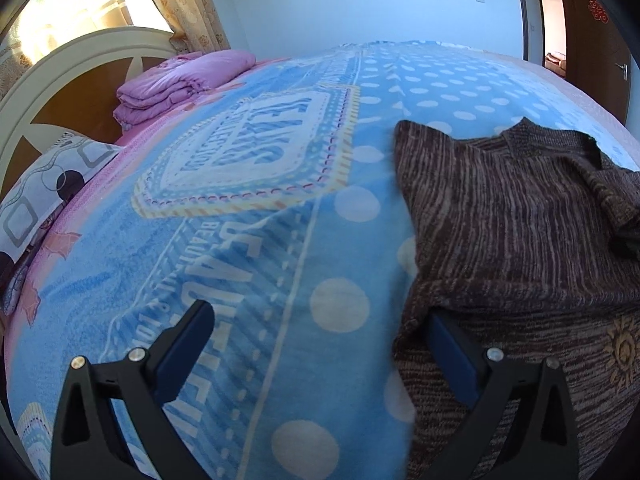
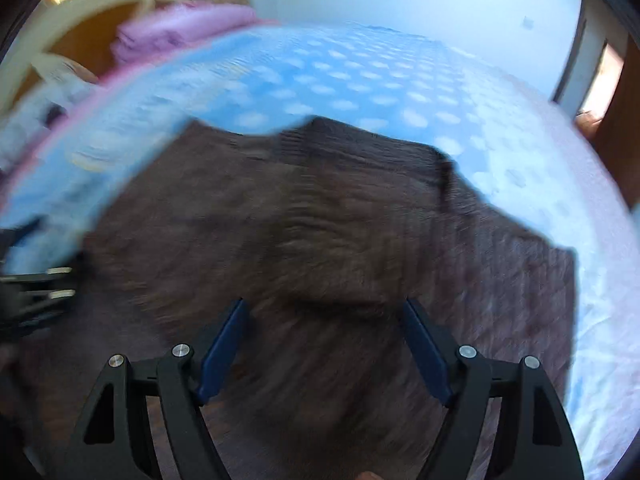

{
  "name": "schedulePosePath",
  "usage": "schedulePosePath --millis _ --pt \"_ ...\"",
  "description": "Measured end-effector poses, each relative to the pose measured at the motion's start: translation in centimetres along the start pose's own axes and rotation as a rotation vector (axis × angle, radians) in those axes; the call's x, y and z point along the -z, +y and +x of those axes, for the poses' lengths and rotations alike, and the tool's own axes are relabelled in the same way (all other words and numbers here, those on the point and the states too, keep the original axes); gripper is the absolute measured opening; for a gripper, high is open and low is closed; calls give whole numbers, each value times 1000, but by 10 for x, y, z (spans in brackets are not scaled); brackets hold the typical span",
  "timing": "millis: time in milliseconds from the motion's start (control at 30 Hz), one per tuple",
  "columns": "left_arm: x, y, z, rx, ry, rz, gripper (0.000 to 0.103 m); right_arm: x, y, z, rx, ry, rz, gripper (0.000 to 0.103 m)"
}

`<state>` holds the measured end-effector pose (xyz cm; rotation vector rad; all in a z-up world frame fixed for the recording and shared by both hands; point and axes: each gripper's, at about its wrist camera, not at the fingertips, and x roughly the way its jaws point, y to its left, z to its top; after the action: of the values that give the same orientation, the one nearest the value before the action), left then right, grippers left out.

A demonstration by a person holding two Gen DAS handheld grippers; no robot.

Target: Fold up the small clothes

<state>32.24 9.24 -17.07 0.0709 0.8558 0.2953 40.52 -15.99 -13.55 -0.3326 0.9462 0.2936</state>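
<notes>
A: Left gripper (image 1: 320, 344) is spread as wide as it goes, nothing between the pads. One finger (image 1: 188, 348) hangs over the blue blanket (image 1: 248, 264), the other (image 1: 452, 356) sits right at the sweater's near left edge.

B: And the sweater (image 1: 512, 216)?

A: Brown, striped knit, flat on the blanket, on the right of the left wrist view. Collar points to the far side. One sleeve is folded across the upper right of the body. A gold sun motif (image 1: 622, 348) shows near the hem.

B: Right side?

A: Right gripper (image 2: 324, 344) has its jaws apart too, nothing pinched. Both blue pads (image 2: 224, 348) hover over the middle of the sweater (image 2: 312, 240). That view is badly smeared, so I cannot tell whether the tips touch the knit.

B: Anything else in it?

A: At the left edge, the left gripper's black frame (image 2: 36, 292) at the sweater's side. Beyond, dotted blanket (image 2: 360, 80).

B: Rest of the bed?

A: A folded pink quilt (image 1: 180, 84) at the far left by the cream headboard (image 1: 68, 64), a patterned pillow (image 1: 44, 196) nearer. Curtains (image 1: 176, 0) catch sunlight behind, and a brown door (image 1: 592, 36) stands at the far right.
</notes>
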Motion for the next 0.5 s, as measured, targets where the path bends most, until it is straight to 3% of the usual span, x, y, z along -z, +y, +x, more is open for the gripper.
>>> schedulePosePath --millis 133,200,300,400,500 --pt "2 9 1 37 6 -47 103 -9 -72 -6 161 -66 254 78" --pt "2 13 3 57 12 -75 103 -4 -98 -14 162 -82 334 78" --pt "2 12 3 65 12 -72 103 10 -106 -26 13 -66 347 78" --pt "3 12 1 74 7 -73 103 32 -85 -45 -151 -76 320 78" --pt "4 15 1 87 9 -85 103 50 -56 -50 -270 -75 295 58"
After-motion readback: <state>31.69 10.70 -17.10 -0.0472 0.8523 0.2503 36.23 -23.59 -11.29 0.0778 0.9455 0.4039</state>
